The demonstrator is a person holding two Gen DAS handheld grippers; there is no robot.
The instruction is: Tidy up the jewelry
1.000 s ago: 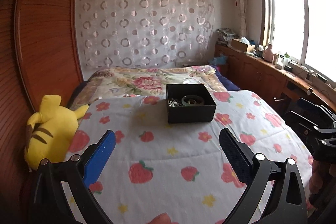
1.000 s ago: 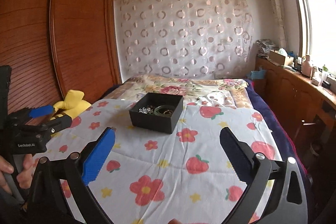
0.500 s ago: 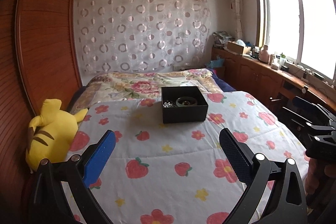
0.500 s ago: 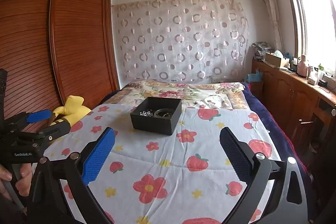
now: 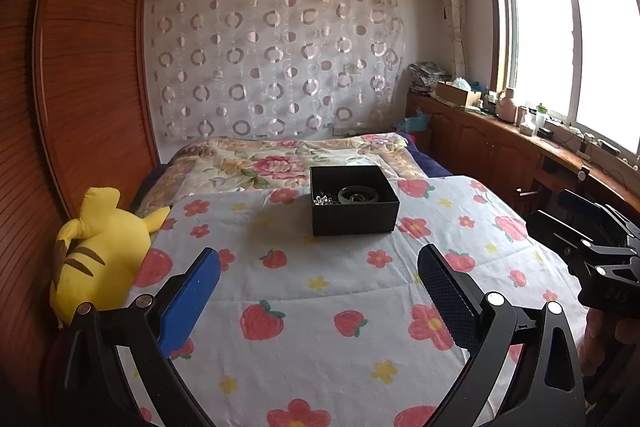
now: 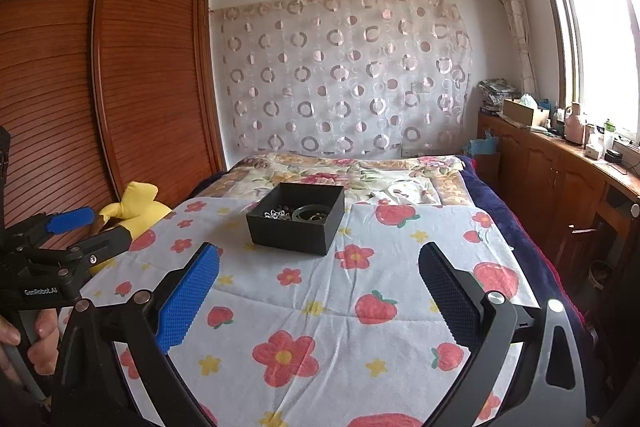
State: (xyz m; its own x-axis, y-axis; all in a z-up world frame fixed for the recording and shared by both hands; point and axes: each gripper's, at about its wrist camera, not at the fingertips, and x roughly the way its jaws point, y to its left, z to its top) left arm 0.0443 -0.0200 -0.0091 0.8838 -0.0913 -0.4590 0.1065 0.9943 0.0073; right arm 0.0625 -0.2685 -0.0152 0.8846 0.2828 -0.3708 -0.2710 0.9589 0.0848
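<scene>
A black open box (image 5: 354,201) sits on the strawberry-print blanket (image 5: 304,291) on the bed. Inside it lie a dark bangle (image 5: 358,194) and a silvery chain (image 5: 322,200). The box also shows in the right wrist view (image 6: 297,218), with the bangle (image 6: 310,214) and the chain (image 6: 277,214) in it. My left gripper (image 5: 319,269) is open and empty, well short of the box. My right gripper (image 6: 319,267) is open and empty, also short of the box. Each gripper shows at the edge of the other's view.
A yellow plush toy (image 5: 100,251) lies at the bed's left edge against the wooden wardrobe (image 5: 80,87). A wooden counter (image 5: 520,147) with clutter runs under the window on the right. A floral quilt (image 5: 280,163) covers the far end of the bed.
Both grippers have drawn back and lifted away from the box, which looks smaller and farther now. Their jaws stay open.
</scene>
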